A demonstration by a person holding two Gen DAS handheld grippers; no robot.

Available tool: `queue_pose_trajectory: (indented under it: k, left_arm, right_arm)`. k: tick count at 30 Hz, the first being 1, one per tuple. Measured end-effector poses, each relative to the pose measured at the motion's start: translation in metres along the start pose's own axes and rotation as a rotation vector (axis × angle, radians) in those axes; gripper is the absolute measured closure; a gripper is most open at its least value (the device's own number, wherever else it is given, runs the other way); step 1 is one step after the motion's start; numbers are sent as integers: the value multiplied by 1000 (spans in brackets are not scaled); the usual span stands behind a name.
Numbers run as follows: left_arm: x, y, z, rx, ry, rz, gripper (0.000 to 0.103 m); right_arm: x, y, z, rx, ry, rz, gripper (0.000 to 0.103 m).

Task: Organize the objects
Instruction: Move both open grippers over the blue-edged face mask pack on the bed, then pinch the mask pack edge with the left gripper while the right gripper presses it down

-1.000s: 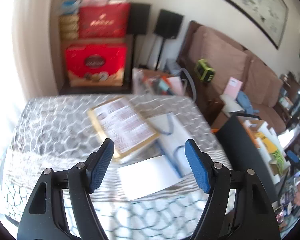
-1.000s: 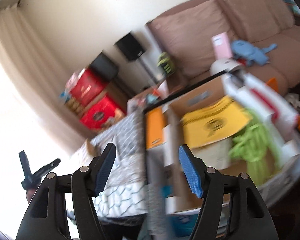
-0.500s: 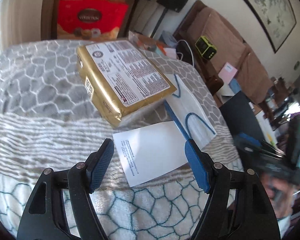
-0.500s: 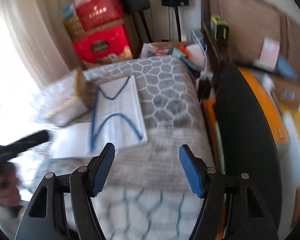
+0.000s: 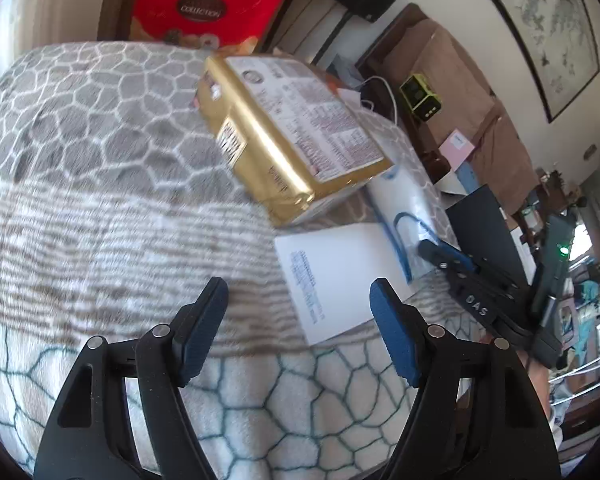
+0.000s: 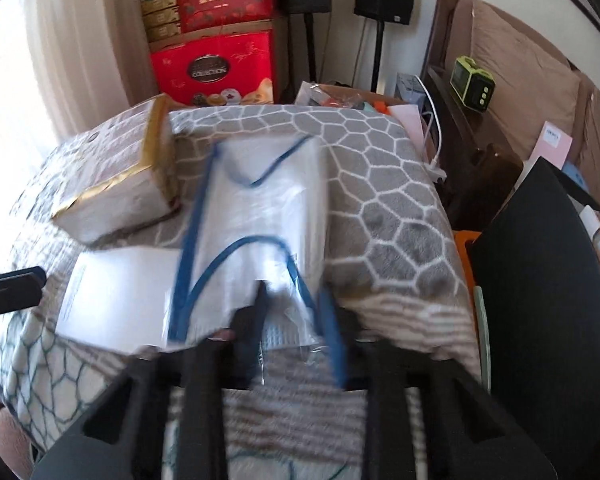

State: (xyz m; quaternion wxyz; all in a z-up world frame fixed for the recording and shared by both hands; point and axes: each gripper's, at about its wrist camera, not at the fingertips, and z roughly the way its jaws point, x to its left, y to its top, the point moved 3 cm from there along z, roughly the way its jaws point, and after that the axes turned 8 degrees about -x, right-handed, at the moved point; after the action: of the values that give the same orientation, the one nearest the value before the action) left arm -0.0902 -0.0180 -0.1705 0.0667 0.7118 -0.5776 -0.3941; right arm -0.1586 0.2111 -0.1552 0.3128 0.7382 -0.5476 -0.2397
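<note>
your right gripper (image 6: 290, 312) is closing on the clear bag (image 6: 256, 216)'s near edge, so pinch only plastic, while your left gripper (image 5: 300, 320) hangs open toward the white card (image 5: 340, 276) at 1 o'clock.

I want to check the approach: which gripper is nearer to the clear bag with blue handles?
Right. The right gripper is at the near edge of the clear bag, jaws closing around it. The left gripper, open, hovers over the blanket near the white paper, beside the bag.

Glossy gold box (image 5: 284, 136), seemingly fleecy blanket (image 5: 100, 160)
</note>
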Motion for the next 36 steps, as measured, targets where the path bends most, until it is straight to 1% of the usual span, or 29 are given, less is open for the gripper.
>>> queue_pose_trajectory:
  k: [1,3,5,7,9,13,16,18,21,24,27,32,34,35,36]
  left_arm:
    - [0,-3,-2,-2,2,8,32]
    - [-2,-9,-6,5,22,29,32]
    - [-7,-19,-14,15,46,64,32]
    - [-11,-27,-23,9,51,86,32]
    - [-16,-36,-32,4,49,103,32]
    - [-33,-47,-44,-12,14,133,32]
    - [-51,-54,-49,-24,-20,152,32]
    - [-64,-59,-48,-15,-58,155,32]
    - [-83,-74,-44,6,-96,170,32]
    - [-98,-87,-41,43,-153,168,32]
    - [-110,-93,-37,71,-202,144,32]
    - [-122,-96,-27,102,-235,86,32]
    - [-124,-100,-21,116,-217,80,31]
    - [-124,-103,-18,125,-202,80,28]
    - [-124,-105,-15,131,-183,80,27]
  right_arm:
    - [3,-2,-2,-4,-9,-6,98]
    - [4,-7,-10,-28,-36,6,99]
    - [6,-17,-22,-34,-38,31,99]
    - [7,-27,-35,-31,-8,70,99]
    - [7,-41,-52,-24,42,121,99]
    - [3,-68,-85,-20,126,229,99]
    - [-3,-85,-102,-14,164,340,99]
    - [-6,-91,-111,-26,183,398,98]
    - [-10,-97,-119,-38,201,462,98]
    - [-18,-106,-122,-52,271,572,98]
    - [-22,-114,-123,-50,333,647,97]
    - [-24,-122,-127,-55,400,696,97]
    - [-22,-124,-129,-56,417,704,97]
    - [-20,-126,-130,-56,422,700,97]
    - [-19,-126,-130,-56,427,693,97]
